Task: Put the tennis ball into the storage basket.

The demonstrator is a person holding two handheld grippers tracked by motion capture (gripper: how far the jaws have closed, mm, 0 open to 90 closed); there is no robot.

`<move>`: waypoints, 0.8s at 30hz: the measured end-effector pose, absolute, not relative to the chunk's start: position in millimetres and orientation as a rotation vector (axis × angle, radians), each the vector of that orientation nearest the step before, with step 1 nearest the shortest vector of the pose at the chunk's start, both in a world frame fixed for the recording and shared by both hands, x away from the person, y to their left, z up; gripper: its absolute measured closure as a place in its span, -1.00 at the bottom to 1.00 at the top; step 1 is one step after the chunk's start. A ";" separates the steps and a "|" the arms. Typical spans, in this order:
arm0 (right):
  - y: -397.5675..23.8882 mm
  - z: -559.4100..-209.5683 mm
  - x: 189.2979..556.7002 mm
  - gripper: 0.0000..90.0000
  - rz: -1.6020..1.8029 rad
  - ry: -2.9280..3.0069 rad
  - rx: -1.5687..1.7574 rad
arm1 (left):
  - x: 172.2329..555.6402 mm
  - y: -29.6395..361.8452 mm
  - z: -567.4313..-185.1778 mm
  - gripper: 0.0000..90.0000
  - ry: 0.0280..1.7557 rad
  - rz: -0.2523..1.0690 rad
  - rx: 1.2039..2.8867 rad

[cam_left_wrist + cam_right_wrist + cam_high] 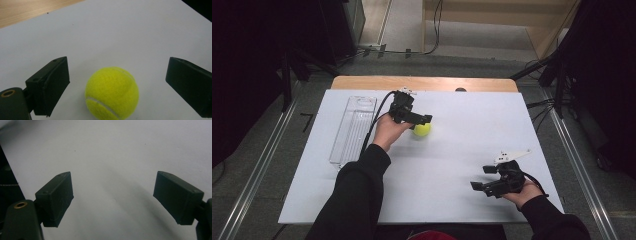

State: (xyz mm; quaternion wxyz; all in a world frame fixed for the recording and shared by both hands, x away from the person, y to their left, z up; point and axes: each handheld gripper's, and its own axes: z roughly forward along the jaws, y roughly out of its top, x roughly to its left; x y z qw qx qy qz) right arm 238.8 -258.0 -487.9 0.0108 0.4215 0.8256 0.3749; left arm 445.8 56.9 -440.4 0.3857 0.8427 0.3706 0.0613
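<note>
light: dim room, bright table (452,165) | shadows: soft | focus: gripper views slightly soft

Ball (111,93) between left tongs (117,87), apparently untouched.

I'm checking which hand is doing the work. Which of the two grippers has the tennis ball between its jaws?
The left gripper: the tennis ball sits between its open jaws, untouched. The right gripper has nothing between its jaws.

Tennis ball (422,129): bright yellow-green felt, white curved seam showing low on the near side. Sits on the white table (462,150), mid-table toward the far edge. Nothing touching it; clear gaps either side.
</note>
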 end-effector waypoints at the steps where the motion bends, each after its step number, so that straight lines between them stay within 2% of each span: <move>1: -258.0 -487.9 238.8 -0.69 1.170 2.576 1.315 | 445.8 56.9 -440.4 -0.87 0.944 0.156 2.146; 24: -257.6 -487.7 238.3 -0.69 1.173 2.572 1.315 | 446.3 51.2 -456.6 -0.88 0.938 0.174 2.139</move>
